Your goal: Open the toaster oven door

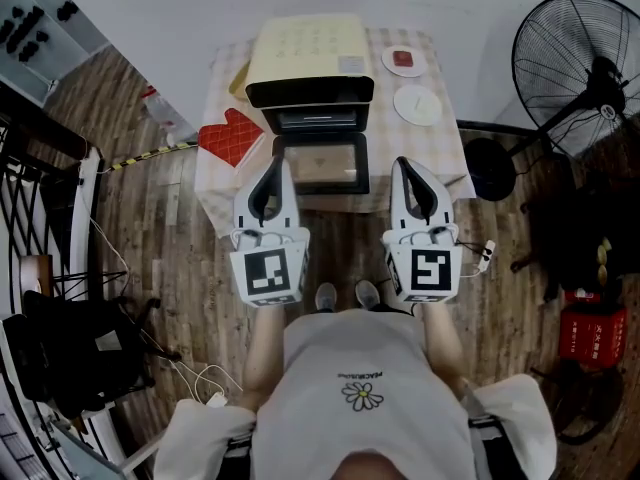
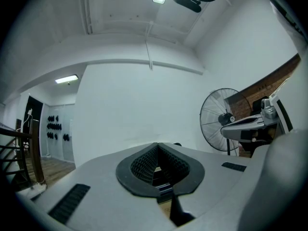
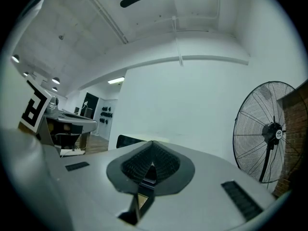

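The person wears a pale grey T-shirt (image 1: 365,353) printed with a small daisy (image 1: 362,396), and grey sneakers (image 1: 327,296). The left gripper (image 1: 279,165) and right gripper (image 1: 404,164) are white moulded shells with black ribbed pads (image 2: 142,165), each bearing a cube (image 1: 268,274) of black-and-white square markers.

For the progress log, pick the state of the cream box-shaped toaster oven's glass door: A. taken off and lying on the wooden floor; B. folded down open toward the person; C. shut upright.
B: the dark-framed glass door lies flat in front of the cream toaster oven, baring its dark cavity.
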Available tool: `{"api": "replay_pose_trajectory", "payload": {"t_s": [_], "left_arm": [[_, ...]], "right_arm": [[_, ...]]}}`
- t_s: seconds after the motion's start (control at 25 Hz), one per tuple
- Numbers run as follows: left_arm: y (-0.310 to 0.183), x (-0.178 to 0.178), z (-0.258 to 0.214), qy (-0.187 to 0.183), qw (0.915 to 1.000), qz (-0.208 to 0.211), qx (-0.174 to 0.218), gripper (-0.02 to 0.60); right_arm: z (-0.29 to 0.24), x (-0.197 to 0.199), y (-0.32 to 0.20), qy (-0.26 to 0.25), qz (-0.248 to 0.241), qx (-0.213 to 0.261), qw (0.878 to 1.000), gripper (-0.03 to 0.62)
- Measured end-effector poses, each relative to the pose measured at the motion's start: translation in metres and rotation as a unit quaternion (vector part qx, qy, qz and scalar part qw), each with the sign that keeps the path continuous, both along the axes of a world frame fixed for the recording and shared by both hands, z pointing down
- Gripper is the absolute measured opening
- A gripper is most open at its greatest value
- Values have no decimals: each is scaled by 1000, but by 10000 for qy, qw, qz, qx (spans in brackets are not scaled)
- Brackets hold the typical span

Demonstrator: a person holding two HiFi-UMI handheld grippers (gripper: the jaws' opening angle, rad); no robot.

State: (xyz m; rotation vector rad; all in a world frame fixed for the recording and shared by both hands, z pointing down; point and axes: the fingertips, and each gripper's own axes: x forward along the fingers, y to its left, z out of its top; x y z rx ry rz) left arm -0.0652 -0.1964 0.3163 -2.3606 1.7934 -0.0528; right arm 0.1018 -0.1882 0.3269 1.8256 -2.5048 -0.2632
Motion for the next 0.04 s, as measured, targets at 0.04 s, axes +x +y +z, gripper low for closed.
{"api": "replay_pose_trajectory", "payload": {"t_s": [0.04], "left_arm": [[0, -1, 2, -34, 10000, 0, -25, 17]], "right_arm": [[0, -1, 1, 16, 0, -1, 10000, 10]]}}
